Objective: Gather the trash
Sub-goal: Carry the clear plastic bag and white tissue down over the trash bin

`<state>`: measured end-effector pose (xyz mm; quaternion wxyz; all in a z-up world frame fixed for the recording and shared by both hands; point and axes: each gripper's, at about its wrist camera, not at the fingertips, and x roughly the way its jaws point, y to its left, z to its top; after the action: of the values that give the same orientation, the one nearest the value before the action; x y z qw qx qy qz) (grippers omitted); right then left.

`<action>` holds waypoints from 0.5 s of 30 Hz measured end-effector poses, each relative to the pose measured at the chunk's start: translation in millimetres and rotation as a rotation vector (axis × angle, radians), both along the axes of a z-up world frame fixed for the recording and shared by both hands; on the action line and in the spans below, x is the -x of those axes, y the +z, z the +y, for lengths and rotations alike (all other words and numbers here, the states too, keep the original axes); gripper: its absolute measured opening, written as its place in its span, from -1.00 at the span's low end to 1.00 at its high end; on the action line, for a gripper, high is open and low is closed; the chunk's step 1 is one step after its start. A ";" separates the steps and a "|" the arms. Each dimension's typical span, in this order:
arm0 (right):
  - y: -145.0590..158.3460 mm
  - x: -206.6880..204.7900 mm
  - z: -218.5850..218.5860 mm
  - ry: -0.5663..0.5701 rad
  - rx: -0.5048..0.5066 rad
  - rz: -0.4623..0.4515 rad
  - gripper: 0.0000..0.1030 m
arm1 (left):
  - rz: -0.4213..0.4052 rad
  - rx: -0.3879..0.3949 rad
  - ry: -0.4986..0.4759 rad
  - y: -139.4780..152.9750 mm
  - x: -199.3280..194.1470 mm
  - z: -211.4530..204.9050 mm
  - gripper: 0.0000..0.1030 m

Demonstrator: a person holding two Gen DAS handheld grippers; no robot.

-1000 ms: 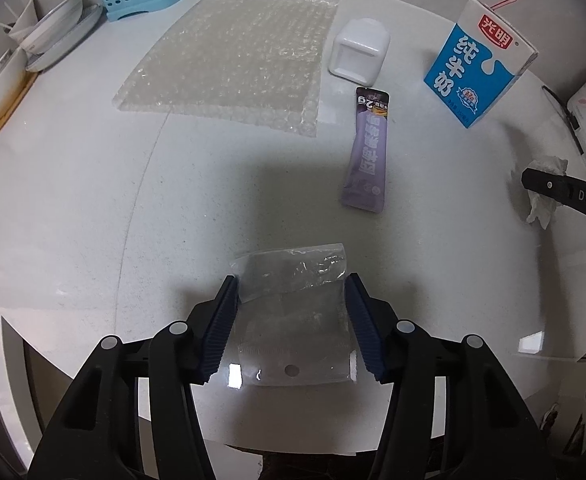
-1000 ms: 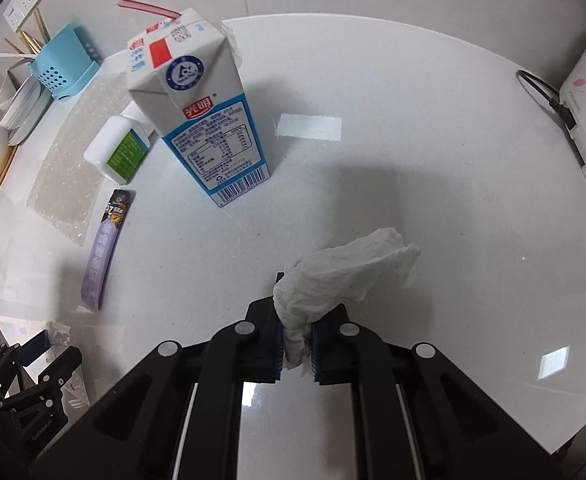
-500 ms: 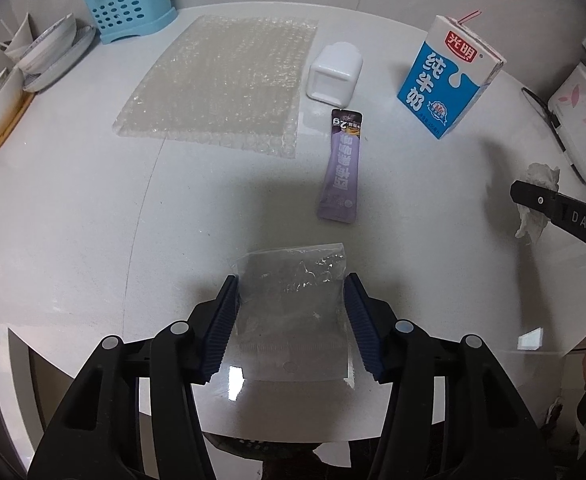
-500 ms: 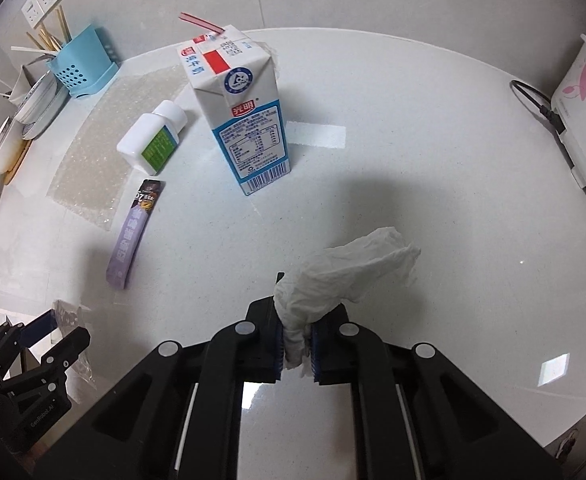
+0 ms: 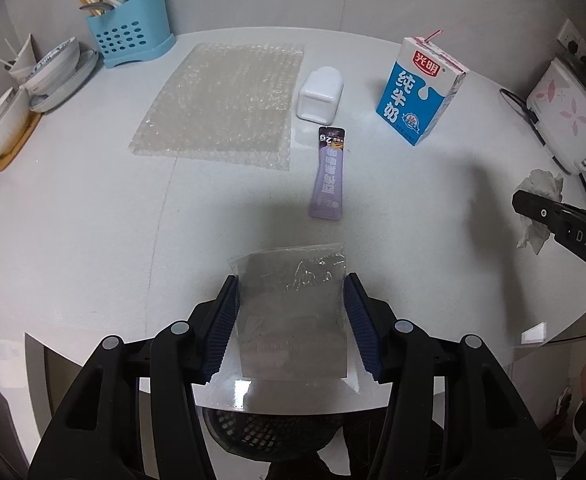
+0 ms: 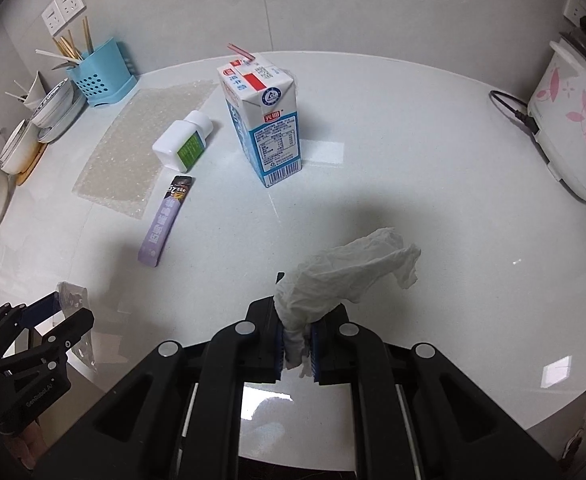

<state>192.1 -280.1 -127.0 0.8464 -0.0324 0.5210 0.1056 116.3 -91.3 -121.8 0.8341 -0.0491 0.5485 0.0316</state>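
Observation:
My left gripper [image 5: 291, 312] is shut on a clear plastic bag [image 5: 293, 308], gripped by its side edges between the widely spaced blue pads and lifted above the table's near edge. My right gripper [image 6: 297, 344] is shut on a crumpled white tissue [image 6: 349, 272] and holds it above the white table [image 6: 413, 160]. On the table lie a purple sachet [image 5: 329, 172], a sheet of bubble wrap [image 5: 225, 100], a white bottle on its side [image 5: 319, 96] and an upright blue milk carton [image 5: 423, 88]. A dark mesh bin [image 5: 269, 436] shows below the table edge under the left gripper.
A blue utensil holder [image 5: 129, 40] and stacked bowls and plates [image 5: 45, 76] stand at the far left. A white rice cooker [image 6: 573, 120] with a black cord stands at the right edge. The right gripper also shows in the left wrist view [image 5: 533, 206].
Both grippers have lifted and drawn back toward the table's near edge with their loads; the bag has come up off the table. The bin has come into the left wrist view.

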 end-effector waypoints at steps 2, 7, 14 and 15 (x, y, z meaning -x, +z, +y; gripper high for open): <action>7.1 6.2 0.1 -0.004 -0.001 -0.016 -0.83 | -0.011 0.004 -0.006 5.4 4.4 -0.1 0.01; 18.8 25.9 5.5 -0.004 -0.013 -0.042 -0.83 | -0.036 -0.002 -0.025 17.7 14.1 0.9 0.00; 23.4 51.2 14.4 -0.004 -0.026 -0.050 -0.83 | -0.066 -0.003 -0.032 32.8 34.7 13.3 -0.02; 23.4 54.2 15.7 -0.007 -0.029 -0.049 -0.83 | -0.068 -0.004 -0.032 34.2 37.2 15.2 -0.02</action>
<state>137.9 -264.4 -103.7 0.8596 -0.0210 0.4987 0.1094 79.1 -76.1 -87.7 0.8528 -0.0397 0.5203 0.0177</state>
